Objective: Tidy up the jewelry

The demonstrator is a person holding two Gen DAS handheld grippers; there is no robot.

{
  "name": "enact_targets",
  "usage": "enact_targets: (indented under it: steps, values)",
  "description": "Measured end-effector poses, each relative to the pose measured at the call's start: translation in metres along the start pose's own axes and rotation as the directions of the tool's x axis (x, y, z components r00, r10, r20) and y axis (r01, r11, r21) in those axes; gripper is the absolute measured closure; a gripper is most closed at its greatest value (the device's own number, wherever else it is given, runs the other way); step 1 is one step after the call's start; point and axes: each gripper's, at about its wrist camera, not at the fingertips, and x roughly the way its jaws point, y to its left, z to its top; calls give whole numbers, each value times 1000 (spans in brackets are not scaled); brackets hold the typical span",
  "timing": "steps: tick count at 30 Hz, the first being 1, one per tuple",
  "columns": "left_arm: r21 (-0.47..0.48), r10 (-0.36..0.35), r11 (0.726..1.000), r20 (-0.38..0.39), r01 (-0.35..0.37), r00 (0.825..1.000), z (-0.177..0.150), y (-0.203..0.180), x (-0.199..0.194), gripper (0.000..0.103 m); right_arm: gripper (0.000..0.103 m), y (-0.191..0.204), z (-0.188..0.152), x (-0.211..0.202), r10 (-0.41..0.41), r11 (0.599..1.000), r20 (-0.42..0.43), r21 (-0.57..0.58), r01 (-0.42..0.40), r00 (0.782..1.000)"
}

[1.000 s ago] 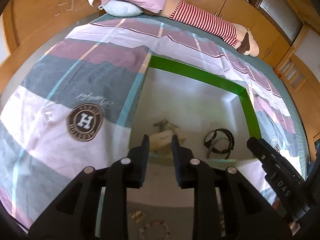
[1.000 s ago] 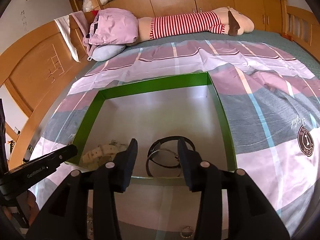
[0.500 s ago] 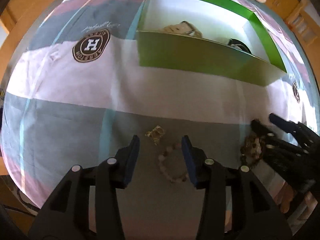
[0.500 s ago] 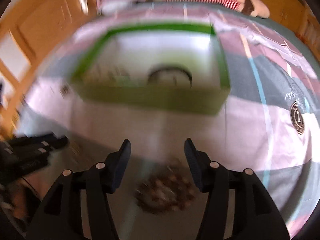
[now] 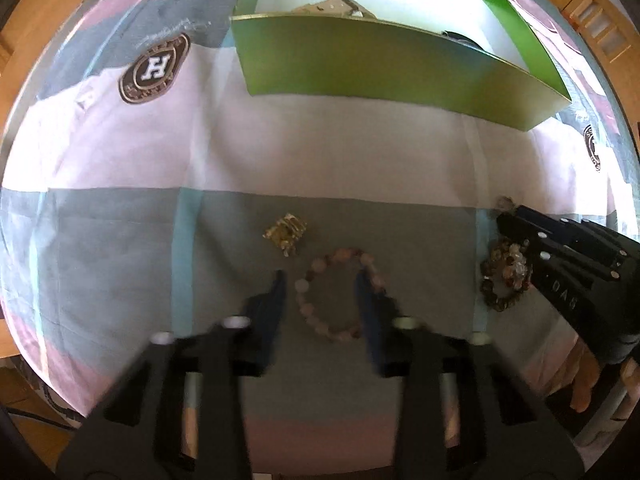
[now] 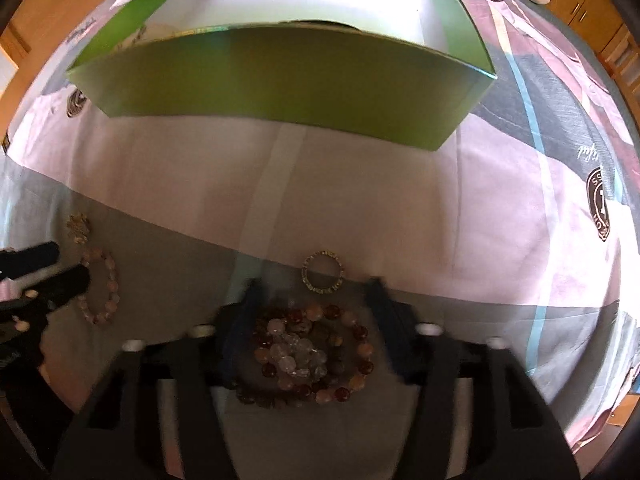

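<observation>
My left gripper (image 5: pixel 320 284) is open, its fingers on either side of a pink bead bracelet (image 5: pixel 308 312) lying on the grey band of the bedsheet. A small gold trinket (image 5: pixel 286 232) lies just beyond it. My right gripper (image 6: pixel 316 296) is open and straddles a pile of brown and clear bead bracelets (image 6: pixel 308 352); a small sparkly ring bracelet (image 6: pixel 323 271) lies at its tips. The green box (image 5: pixel 384 60) stands farther back and holds a pale watch and a black band, mostly hidden by its wall.
The striped sheet with round logo patches (image 5: pixel 154 68) covers the bed. The box's near wall (image 6: pixel 280 80) rises between the grippers and its inside. Each gripper shows in the other's view: the right one (image 5: pixel 568 264) at right, the left one (image 6: pixel 36 276) at left.
Both grippers pulled back from over the box and dropped to the sheet in front of it. Both have opened wider and now straddle the bead bracelets.
</observation>
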Motion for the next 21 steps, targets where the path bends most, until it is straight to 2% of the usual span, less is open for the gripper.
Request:
enact_targets:
  steps: [1, 2, 6, 11, 15, 19, 21]
  values:
    - [1, -16, 1000, -10, 16, 1000, 0, 0, 2, 92, 83, -1, 1, -1, 12, 1000, 5, 5, -12, 1000]
    - [0, -31, 1000, -15, 31, 999, -1, -1, 3, 92, 84, -1, 1, -2, 22, 1000, 8, 9, -22, 1000]
    - [21, -57, 998, 23, 56, 998, -3, -6, -2, 98, 84, -6, 3, -12, 50, 998, 69, 40, -53, 996]
    - [18, -101, 995, 80, 100, 992, 3, 5, -21, 99, 84, -11, 10, -40, 94, 992, 202, 63, -108, 975]
    - [8, -75, 997, 65, 74, 995, 10, 26, -31, 98, 84, -7, 14, -57, 132, 988, 268, 45, -149, 954]
    - [52, -36, 998, -1, 36, 999, 9, 32, -30, 97, 84, 9, 17, -56, 138, 989, 259, 9, -146, 956]
    - [78, -30, 996, -8, 30, 1000, 3, 36, -30, 87, 84, 11, 15, -51, 136, 989, 246, 16, -145, 960]
